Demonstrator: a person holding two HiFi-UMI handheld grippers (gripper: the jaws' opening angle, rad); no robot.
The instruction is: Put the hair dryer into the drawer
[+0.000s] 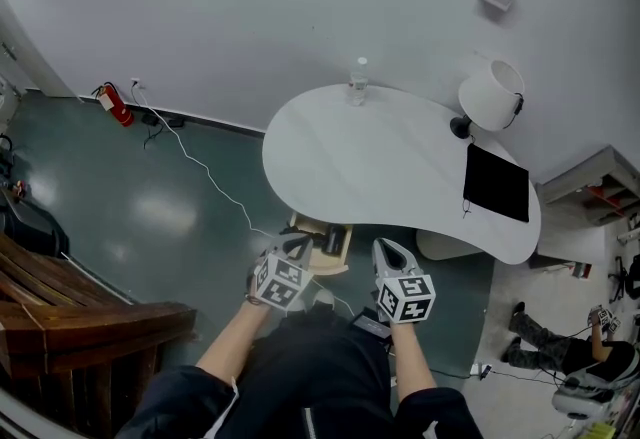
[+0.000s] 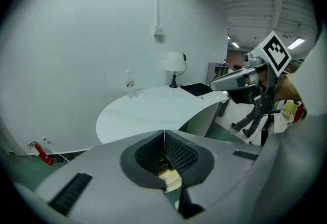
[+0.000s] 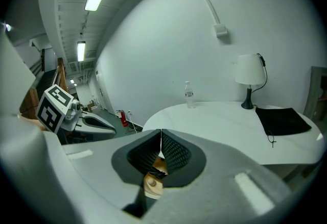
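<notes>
A light wooden drawer [image 1: 306, 227] stands pulled out under the front edge of the white table [image 1: 390, 162]. A black thing, apparently the hair dryer [image 1: 334, 239], lies inside it. My left gripper [image 1: 296, 246] hovers at the drawer's near left corner, its pads [image 2: 176, 152] pressed together with nothing between them. My right gripper [image 1: 385, 249] hangs just right of the drawer, also shut and empty. In the right gripper view a bit of the drawer's wood with a round knob [image 3: 151, 184] shows below the closed pads [image 3: 173, 152].
On the table stand a water bottle [image 1: 358, 82], a white lamp [image 1: 491, 95] and a black pad [image 1: 497, 182]. A white cable [image 1: 215, 177] crosses the floor from a fire extinguisher [image 1: 112, 103]. Dark wooden furniture [image 1: 80, 317] is at the left; a person [image 1: 560, 347] sits at the right.
</notes>
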